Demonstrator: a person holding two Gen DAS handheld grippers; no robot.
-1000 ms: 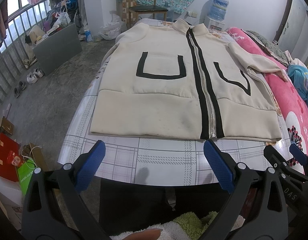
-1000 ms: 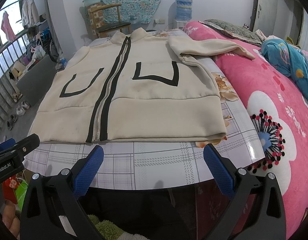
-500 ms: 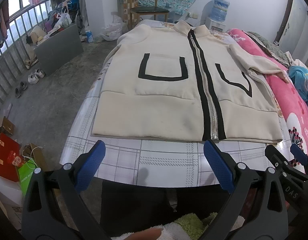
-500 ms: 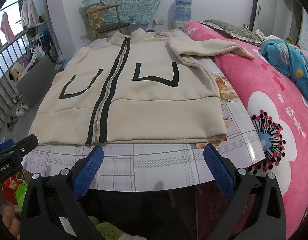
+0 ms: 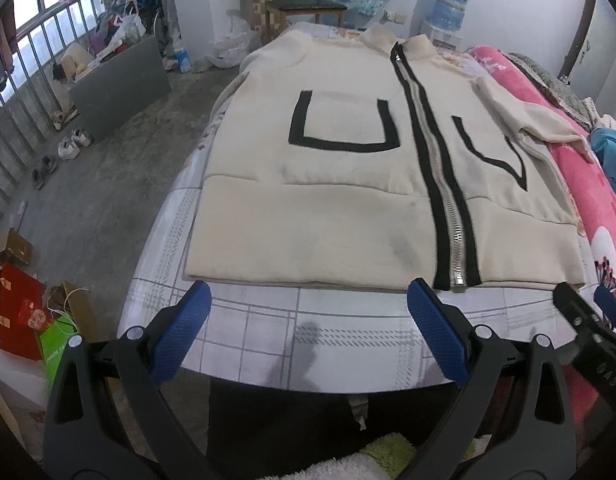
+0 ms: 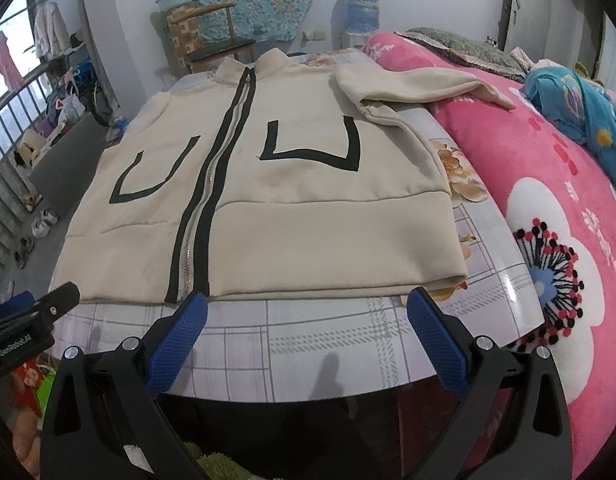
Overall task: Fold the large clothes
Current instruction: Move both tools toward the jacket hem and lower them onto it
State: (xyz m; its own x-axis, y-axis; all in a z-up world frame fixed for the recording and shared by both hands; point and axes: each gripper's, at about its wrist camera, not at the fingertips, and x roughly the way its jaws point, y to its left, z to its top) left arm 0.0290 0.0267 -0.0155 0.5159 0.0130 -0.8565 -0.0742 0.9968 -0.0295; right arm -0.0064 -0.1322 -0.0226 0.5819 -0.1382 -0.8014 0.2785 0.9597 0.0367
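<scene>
A cream zip-up jacket point(image 5: 348, 184) point(image 6: 299, 200) with black pocket outlines lies flat and front-up on the checked table point(image 5: 340, 332) point(image 6: 328, 340), collar at the far end. One sleeve point(image 6: 420, 88) reaches right onto the pink blanket; the other sleeve is hidden. My left gripper point(image 5: 308, 320) hovers open at the near table edge, just short of the hem, left of the zipper point(image 5: 456, 256). My right gripper point(image 6: 308, 320) is open too, just before the hem to the right of the zipper. Neither holds anything.
A bed with a pink flowered blanket point(image 6: 548, 208) adjoins the table's right side, with a blue cloth point(image 6: 580, 108) on it. A wooden chair point(image 5: 303, 4) and a water bottle point(image 6: 362, 4) stand beyond the table. Shoes point(image 5: 73, 144) and bags point(image 5: 23, 320) lie on the floor at left.
Both grippers have moved slightly forward toward the jacket's hem. They stay open, and the jacket has not moved.
</scene>
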